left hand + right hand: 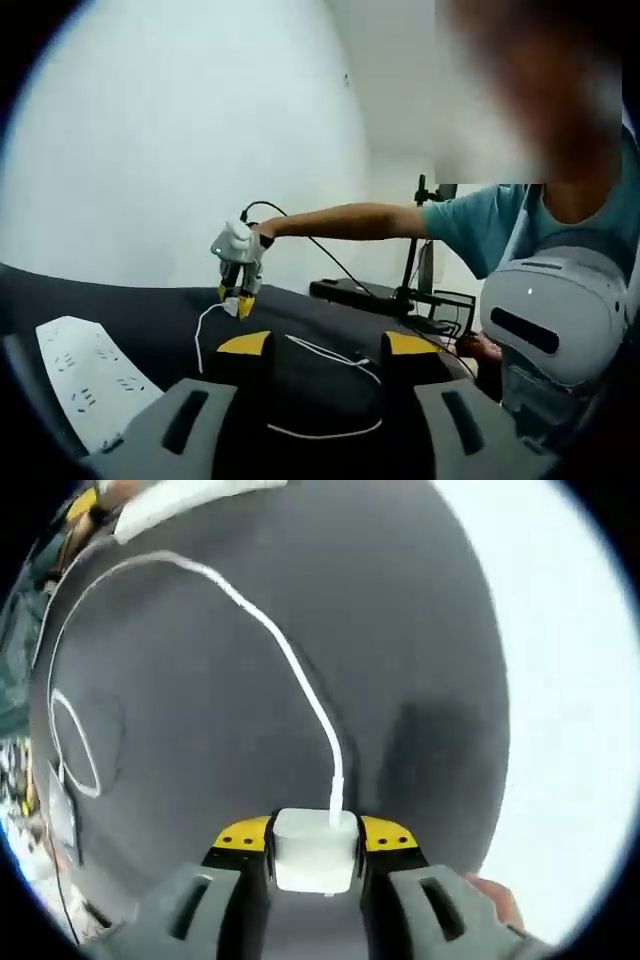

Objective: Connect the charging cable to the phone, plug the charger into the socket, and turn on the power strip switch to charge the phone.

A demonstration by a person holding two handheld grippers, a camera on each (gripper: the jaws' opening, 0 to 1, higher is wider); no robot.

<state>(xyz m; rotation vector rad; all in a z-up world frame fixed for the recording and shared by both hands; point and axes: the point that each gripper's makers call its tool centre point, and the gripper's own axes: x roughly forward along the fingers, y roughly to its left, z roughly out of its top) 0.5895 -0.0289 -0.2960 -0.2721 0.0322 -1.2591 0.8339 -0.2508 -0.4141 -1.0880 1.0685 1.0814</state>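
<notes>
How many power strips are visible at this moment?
1. A white power strip lies on the dark table at lower left of the left gripper view, beside the left gripper. Others may be hidden beyond the frame.

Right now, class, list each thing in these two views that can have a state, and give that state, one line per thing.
Charger: clamped between the right gripper's jaws, held off the table, not plugged in.
Cable: joined to the charger, trailing loose across the dark table.
Power strip: lying flat, sockets empty.
Left gripper: open, holding nothing.
Right gripper: shut on the charger.
</notes>
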